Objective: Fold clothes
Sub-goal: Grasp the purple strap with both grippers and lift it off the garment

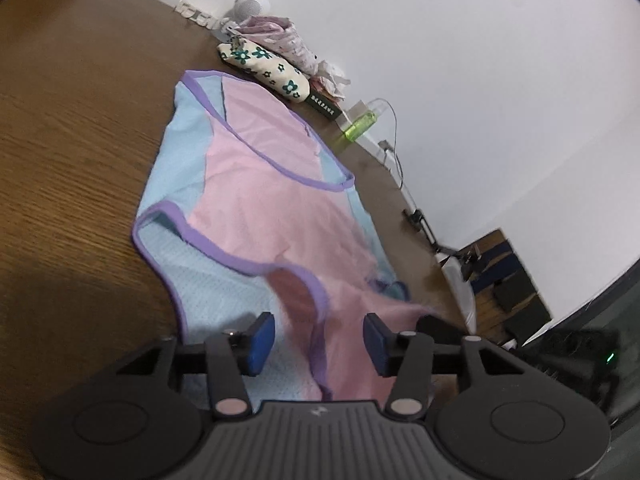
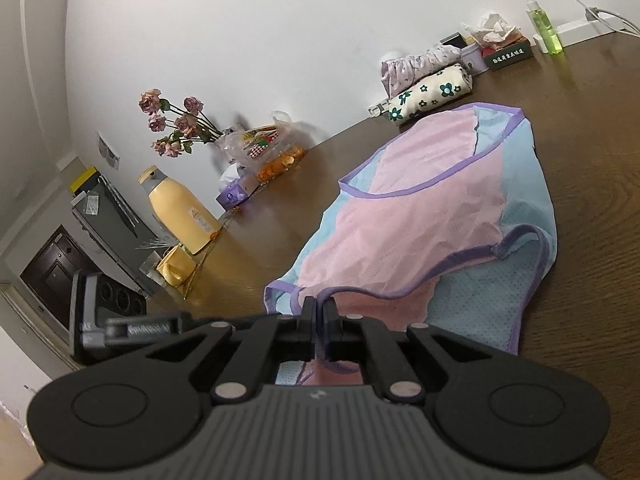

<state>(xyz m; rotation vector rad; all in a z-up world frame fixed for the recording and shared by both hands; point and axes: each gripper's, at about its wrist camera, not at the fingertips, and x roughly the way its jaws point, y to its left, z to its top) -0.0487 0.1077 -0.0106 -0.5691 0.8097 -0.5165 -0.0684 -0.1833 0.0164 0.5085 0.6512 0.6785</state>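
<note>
A pink and light-blue garment with purple trim lies spread on the brown wooden table. My left gripper stands open just above the garment's near end, its blue pads on either side of a purple-edged pink fold, not touching it. In the right wrist view the same garment stretches away from me. My right gripper is shut on the garment's near purple-trimmed edge, which is lifted and bunched at the fingers.
Folded clothes, a floral piece and a lilac one, sit by the wall with a dark box, a green bottle and a power strip. A yellow flask, flowers and snack bags stand at the far left.
</note>
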